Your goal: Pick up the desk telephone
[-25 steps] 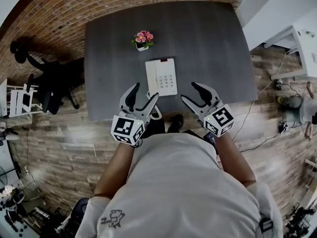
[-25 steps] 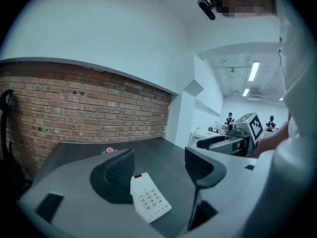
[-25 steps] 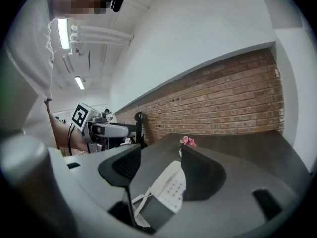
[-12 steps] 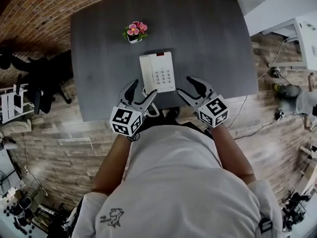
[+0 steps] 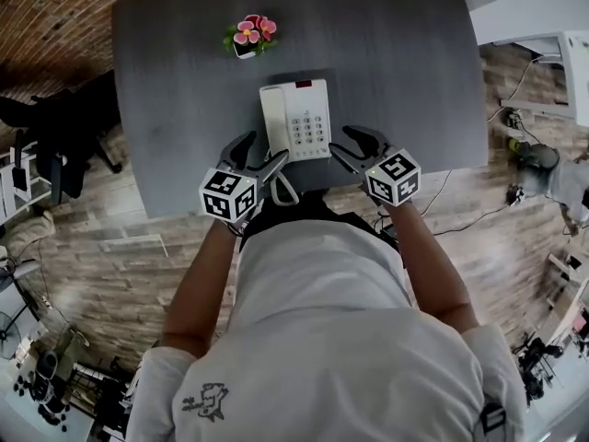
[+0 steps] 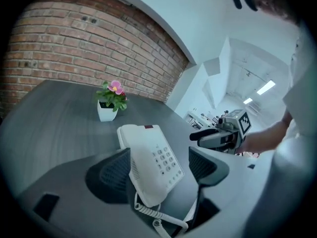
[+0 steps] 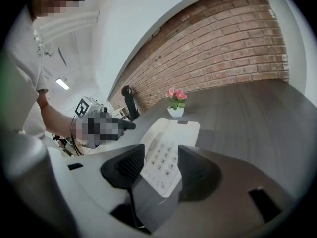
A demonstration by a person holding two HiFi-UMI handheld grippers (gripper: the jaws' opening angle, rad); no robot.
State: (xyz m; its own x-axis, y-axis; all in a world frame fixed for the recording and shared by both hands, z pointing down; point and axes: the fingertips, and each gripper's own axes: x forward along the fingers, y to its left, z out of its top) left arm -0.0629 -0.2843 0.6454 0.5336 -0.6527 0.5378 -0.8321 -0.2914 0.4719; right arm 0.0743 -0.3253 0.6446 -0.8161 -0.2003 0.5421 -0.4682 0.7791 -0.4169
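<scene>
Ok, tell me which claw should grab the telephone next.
Left, probably. The left claw is open, with the near, handset-side corner of the telephone already between its jaws. The right claw is open too, but in the head view it sits mostly off the right edge.

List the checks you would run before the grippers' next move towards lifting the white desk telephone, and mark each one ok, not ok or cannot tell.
1. Left gripper jaws apart: ok.
2. Right gripper jaws apart: ok.
3. White desk telephone lying flat on the dark grey table: ok.
4. Small white pot of pink flowers standing apart from the telephone: ok.
5. Coiled white cord clear of the left gripper: not ok, it loops right beside it at the table's edge.
6. Jaws far enough around the telephone to close on it: cannot tell.
</scene>
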